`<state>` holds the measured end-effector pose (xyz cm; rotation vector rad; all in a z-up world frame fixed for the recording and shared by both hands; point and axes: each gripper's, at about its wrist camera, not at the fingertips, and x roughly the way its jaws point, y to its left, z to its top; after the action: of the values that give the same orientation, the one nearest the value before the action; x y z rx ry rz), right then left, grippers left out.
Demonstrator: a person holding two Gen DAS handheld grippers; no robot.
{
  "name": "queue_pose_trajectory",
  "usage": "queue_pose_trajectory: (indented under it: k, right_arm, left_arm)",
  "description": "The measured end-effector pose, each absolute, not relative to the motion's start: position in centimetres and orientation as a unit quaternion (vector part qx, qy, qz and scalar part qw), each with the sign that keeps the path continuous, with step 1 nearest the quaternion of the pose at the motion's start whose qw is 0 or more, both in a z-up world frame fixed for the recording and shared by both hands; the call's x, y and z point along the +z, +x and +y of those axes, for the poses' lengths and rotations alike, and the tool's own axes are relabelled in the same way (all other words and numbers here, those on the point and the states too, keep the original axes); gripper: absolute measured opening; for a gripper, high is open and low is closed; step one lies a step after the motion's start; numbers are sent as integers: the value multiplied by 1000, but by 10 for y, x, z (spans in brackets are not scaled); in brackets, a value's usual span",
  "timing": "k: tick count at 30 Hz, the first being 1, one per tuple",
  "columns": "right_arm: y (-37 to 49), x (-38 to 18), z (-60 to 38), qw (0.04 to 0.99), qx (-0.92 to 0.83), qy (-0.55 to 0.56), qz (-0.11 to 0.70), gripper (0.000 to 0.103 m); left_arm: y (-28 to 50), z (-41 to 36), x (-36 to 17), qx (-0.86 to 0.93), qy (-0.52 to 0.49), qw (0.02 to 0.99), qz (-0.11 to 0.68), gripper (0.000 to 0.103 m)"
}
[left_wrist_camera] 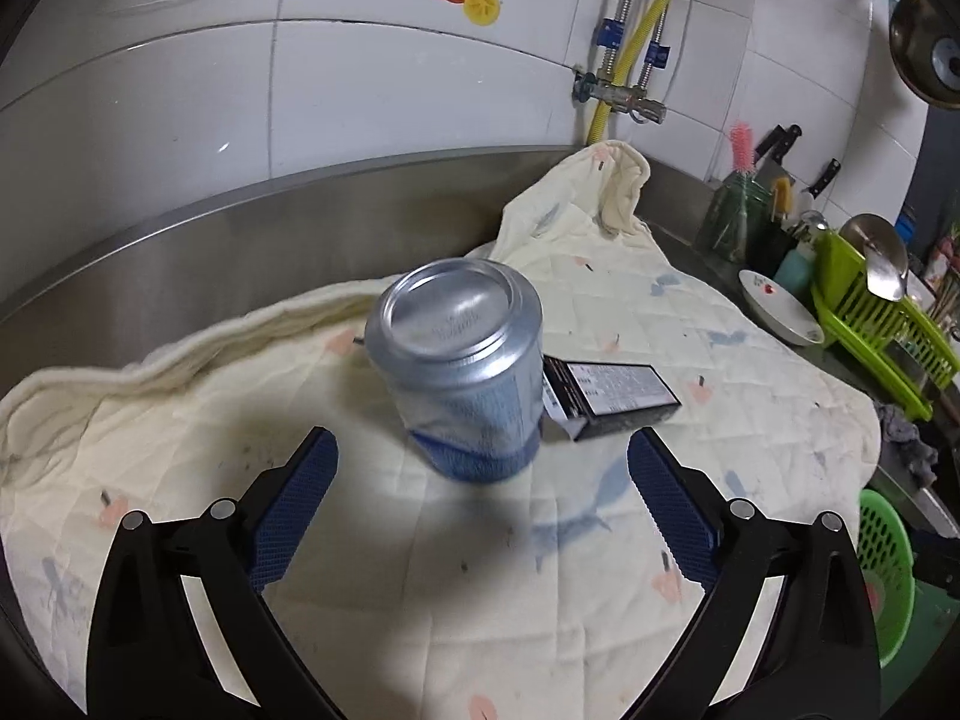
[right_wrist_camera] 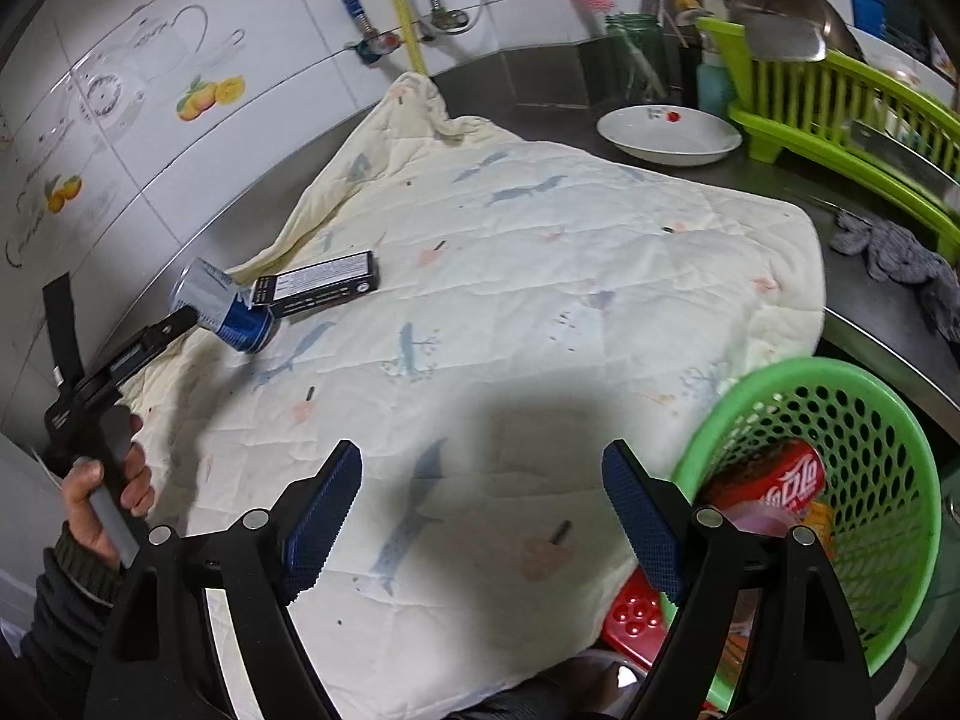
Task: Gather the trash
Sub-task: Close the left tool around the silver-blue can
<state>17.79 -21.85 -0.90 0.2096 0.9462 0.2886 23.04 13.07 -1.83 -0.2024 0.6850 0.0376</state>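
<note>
- Landmark: cream quilted cloth w/ faint blue bird print (left_wrist_camera: pixel 690 324) (right_wrist_camera: pixel 540 276), spread over a steel counter (left_wrist_camera: pixel 300 228) (right_wrist_camera: pixel 888 312) below a white tiled wall.
- Silver-and-blue aluminium drink can (left_wrist_camera: pixel 465 372) (right_wrist_camera: pixel 231 312) stands upside down on the cloth, toward its wall-side edge; concave base faces up.
- Black rectangular cardboard carton w/ white printed label (left_wrist_camera: pixel 612 399) (right_wrist_camera: pixel 321 285) lies flat on the cloth, touching or just beside the can; one end flap open.
- Left gripper (left_wrist_camera: pixel 483 480) (right_wrist_camera: pixel 180 321): blue-padded jaws released, spread wide, nothing between them. Can sits just ahead of the fingertips, centred on the gap, apart from both pads. Seen from the right wrist view, a hand (right_wrist_camera: pixel 105 498) grips its handle at the cloth's left edge.
- Right gripper (right_wrist_camera: pixel 483 489): jaws released, wide, empty, over the cloth's near part; can & carton well apart from it, far left.
- Round green perforated plastic basket (right_wrist_camera: pixel 840 450) (left_wrist_camera: pixel 888 564) at the cloth's near right corner holds a red drink can (right_wrist_camera: pixel 774 474) plus other wrappers.
- White shallow bowl (right_wrist_camera: pixel 669 132) (left_wrist_camera: pixel 780 312) & lime-green plastic dish rack (right_wrist_camera: pixel 840 114) (left_wrist_camera: pixel 882 330) stand on the counter beyond the cloth's far right corner.
</note>
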Motion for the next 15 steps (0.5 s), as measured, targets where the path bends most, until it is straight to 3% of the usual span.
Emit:
queue_pose_trajectory:
  k: [15]
  right_arm:
    - [198,-15,-182,866,161,72,468,79]
  left_arm:
    - [269,149,-35,-35,-172,935,308,90]
